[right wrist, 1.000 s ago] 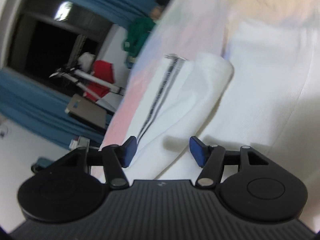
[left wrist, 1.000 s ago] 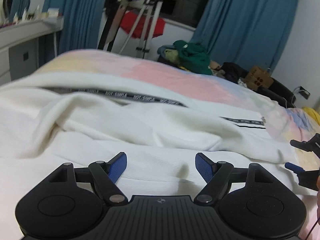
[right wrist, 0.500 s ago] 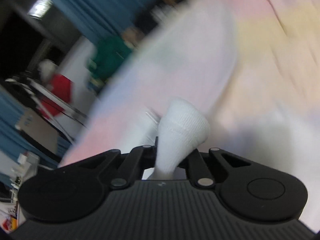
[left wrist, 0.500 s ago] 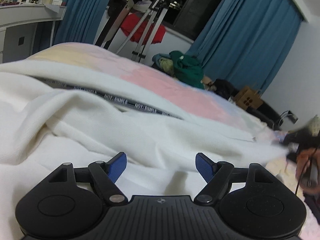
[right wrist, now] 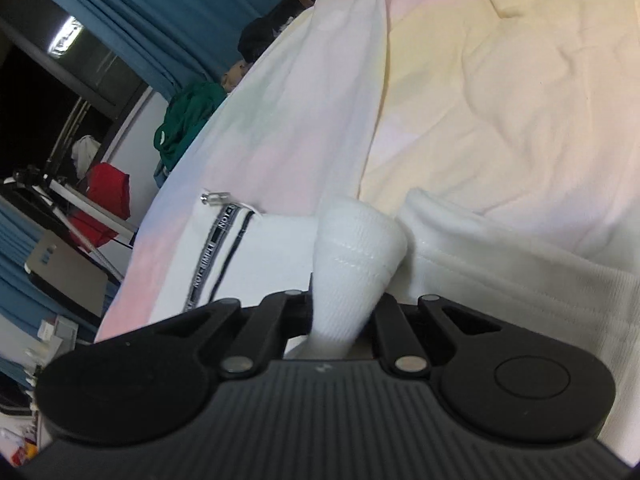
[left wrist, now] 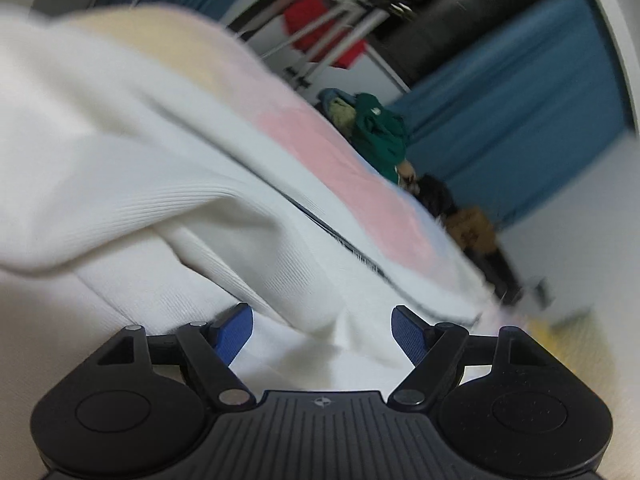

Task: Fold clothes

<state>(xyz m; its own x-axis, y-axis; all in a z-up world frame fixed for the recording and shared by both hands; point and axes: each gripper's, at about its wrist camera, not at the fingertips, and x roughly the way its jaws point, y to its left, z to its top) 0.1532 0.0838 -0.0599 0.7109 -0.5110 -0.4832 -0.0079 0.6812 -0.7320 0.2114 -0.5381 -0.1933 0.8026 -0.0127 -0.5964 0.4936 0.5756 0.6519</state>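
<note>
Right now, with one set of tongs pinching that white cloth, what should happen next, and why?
Probably close the left tongs on the white garment: they are open with cloth bunched between them, while the right tongs already pinch a ribbed cuff.

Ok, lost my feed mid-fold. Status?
Right tongs shut on white garment's ribbed cuff. Left tongs open, fabric between, ungripped. Nothing in the way on the pastel bedspread.

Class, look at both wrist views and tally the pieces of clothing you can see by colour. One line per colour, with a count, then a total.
White: 1, the white garment, a fold of it pinched in the right tongs; left tongs open over it.
Green: 1, green garment on the pile behind the bed.
Red: 1, red garment on the rack.
Total: 3
</note>
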